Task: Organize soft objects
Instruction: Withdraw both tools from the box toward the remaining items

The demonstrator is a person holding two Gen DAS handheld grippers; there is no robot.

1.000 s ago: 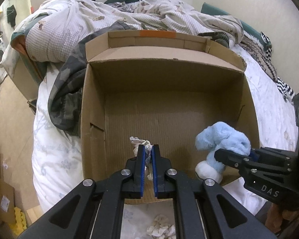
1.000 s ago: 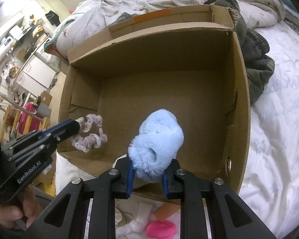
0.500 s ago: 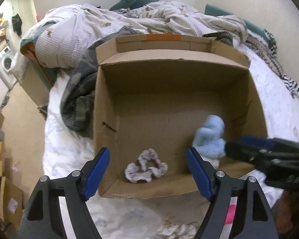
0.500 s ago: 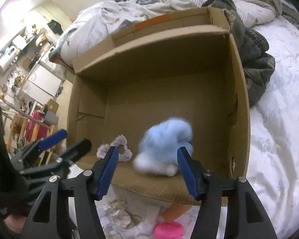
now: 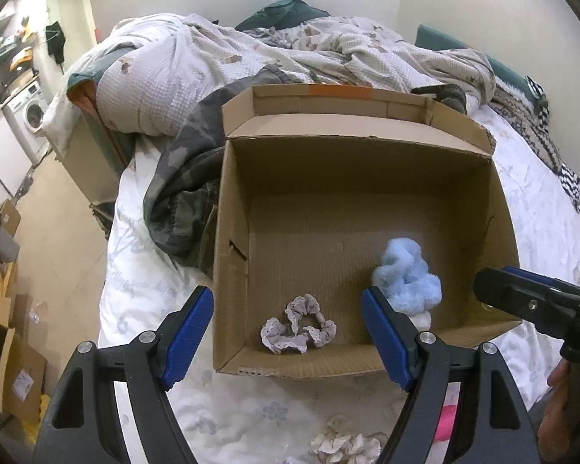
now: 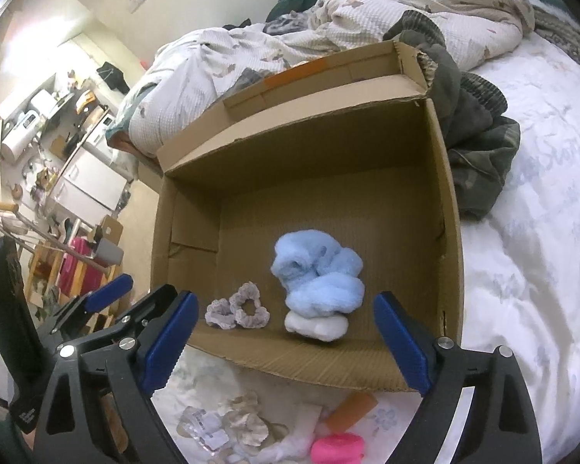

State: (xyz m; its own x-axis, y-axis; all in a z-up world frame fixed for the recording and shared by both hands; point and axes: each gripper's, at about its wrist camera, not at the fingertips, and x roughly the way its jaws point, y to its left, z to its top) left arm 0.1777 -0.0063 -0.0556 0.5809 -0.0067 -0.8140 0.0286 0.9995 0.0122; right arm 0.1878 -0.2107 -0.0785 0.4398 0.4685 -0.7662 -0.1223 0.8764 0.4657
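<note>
An open cardboard box [image 5: 228,270] [image 6: 450,232] stands on the bed. On its floor near the front wall lie a lilac frilled scrunchie [image 5: 297,324] [image 6: 237,311] and a fluffy light-blue and white soft toy [image 5: 408,284] [image 6: 319,282]. My left gripper [image 5: 288,332] is open and empty, above the box's front edge. My right gripper [image 6: 284,342] is open and empty, also over the front edge; it shows at the right of the left wrist view [image 5: 522,301].
On the white sheet in front of the box lie cream scrunchies [image 6: 235,425] [image 5: 344,440], a pink soft item [image 6: 338,448] and an orange piece [image 6: 349,410]. A camouflage garment [image 5: 181,201] [image 6: 479,147] and rumpled bedding [image 5: 212,62] surround the box. The floor drops off left of the bed.
Both grippers opened and let go: the scrunchie and the blue toy dropped onto the box floor. Both grippers then drew back and up from the box.
</note>
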